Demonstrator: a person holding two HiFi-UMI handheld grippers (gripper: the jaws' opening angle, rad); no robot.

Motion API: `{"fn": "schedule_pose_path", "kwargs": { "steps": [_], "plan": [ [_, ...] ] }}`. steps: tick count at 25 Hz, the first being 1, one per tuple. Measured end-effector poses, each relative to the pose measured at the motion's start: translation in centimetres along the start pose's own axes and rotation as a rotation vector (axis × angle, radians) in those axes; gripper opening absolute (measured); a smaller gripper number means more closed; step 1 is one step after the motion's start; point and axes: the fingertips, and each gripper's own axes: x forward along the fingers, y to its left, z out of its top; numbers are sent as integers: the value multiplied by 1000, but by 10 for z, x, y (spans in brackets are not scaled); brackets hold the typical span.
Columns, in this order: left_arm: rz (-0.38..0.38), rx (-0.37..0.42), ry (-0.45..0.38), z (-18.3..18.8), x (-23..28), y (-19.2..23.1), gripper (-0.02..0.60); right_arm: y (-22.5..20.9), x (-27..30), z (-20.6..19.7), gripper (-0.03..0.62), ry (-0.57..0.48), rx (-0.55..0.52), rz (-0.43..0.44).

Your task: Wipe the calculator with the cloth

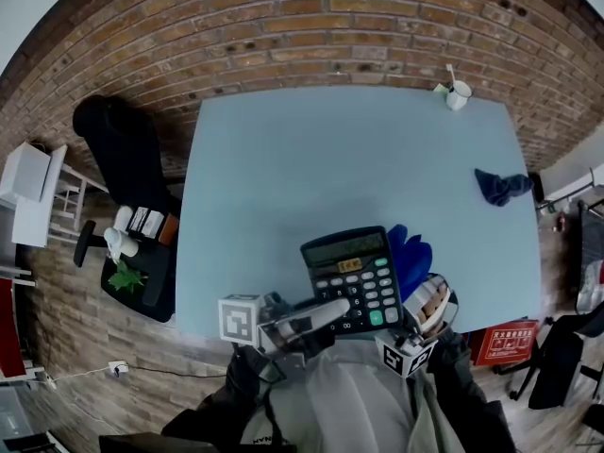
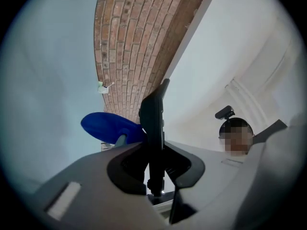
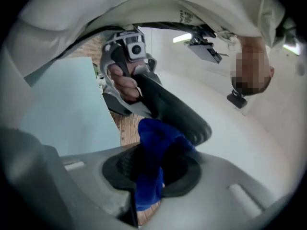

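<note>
A black calculator [image 1: 351,274] with grey and green keys is held up over the near edge of the light blue table [image 1: 311,159]. My left gripper [image 1: 327,313] is shut on its lower left edge. In the left gripper view the calculator [image 2: 153,123] stands edge-on between the jaws, with the bright blue cloth [image 2: 109,126] behind it. My right gripper [image 1: 417,295] is shut on that blue cloth [image 1: 411,256], which lies against the calculator's right side. In the right gripper view the cloth [image 3: 152,159] bunches between the jaws, and the dark calculator [image 3: 180,114] is just beyond it.
A darker blue cloth [image 1: 502,187] lies at the table's right edge. A white cup [image 1: 457,93] stands at the far right corner. A black chair [image 1: 123,149] with small items is to the left, and a red box [image 1: 505,340] is on the floor at the right.
</note>
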Motion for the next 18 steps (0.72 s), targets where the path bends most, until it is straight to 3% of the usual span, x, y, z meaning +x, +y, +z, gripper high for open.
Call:
{"fn": "schedule_pose_path", "kwargs": {
  "steps": [5, 10, 14, 18],
  "plan": [
    [20, -10, 5, 1, 1, 3, 78, 17, -9, 27, 87, -78, 7, 64],
    [49, 19, 16, 1, -1, 7, 78, -5, -5, -26, 87, 67, 178, 18],
    [125, 70, -2, 9, -8, 21, 78, -34, 0, -59, 87, 142, 479, 53],
    [272, 137, 29, 8, -18, 47, 78, -45, 3, -54, 87, 136, 885, 203]
  ]
}}
